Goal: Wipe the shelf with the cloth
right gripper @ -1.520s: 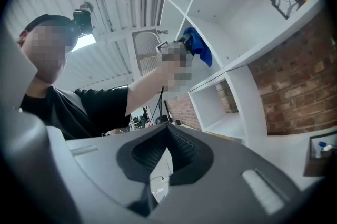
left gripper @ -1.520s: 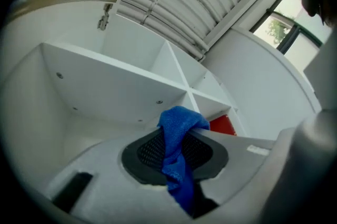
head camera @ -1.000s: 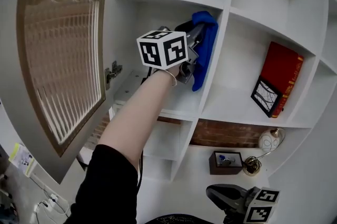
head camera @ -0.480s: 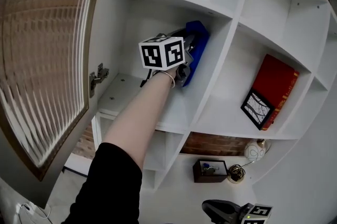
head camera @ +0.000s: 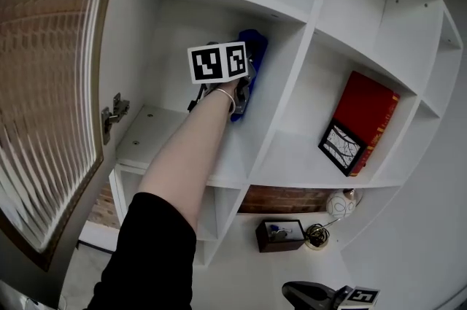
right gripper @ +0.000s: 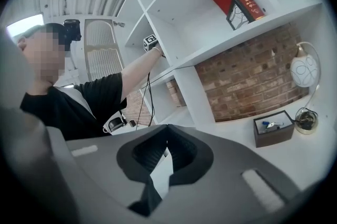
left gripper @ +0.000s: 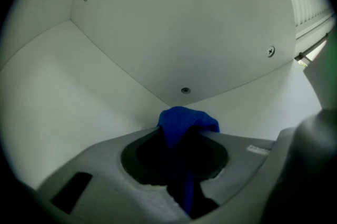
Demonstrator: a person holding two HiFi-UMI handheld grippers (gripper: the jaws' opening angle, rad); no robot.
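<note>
Right now my left claw [head camera: 243, 84] is clamped tight on the blue cloth [head camera: 250, 53], holding it up by the right-hand wall of the white shelf's [head camera: 175, 137] left compartment, near the back corner. My right claw [head camera: 330, 296] hangs low, well apart, its jaws closed together on nothing.

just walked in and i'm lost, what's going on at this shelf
A person is wiping a white shelf unit. The left gripper is shut on a blue cloth and reaches into an upper compartment, holding the cloth by its right-hand divider. The right gripper hangs low, shut and empty. A red book stands in the next compartment.
</note>
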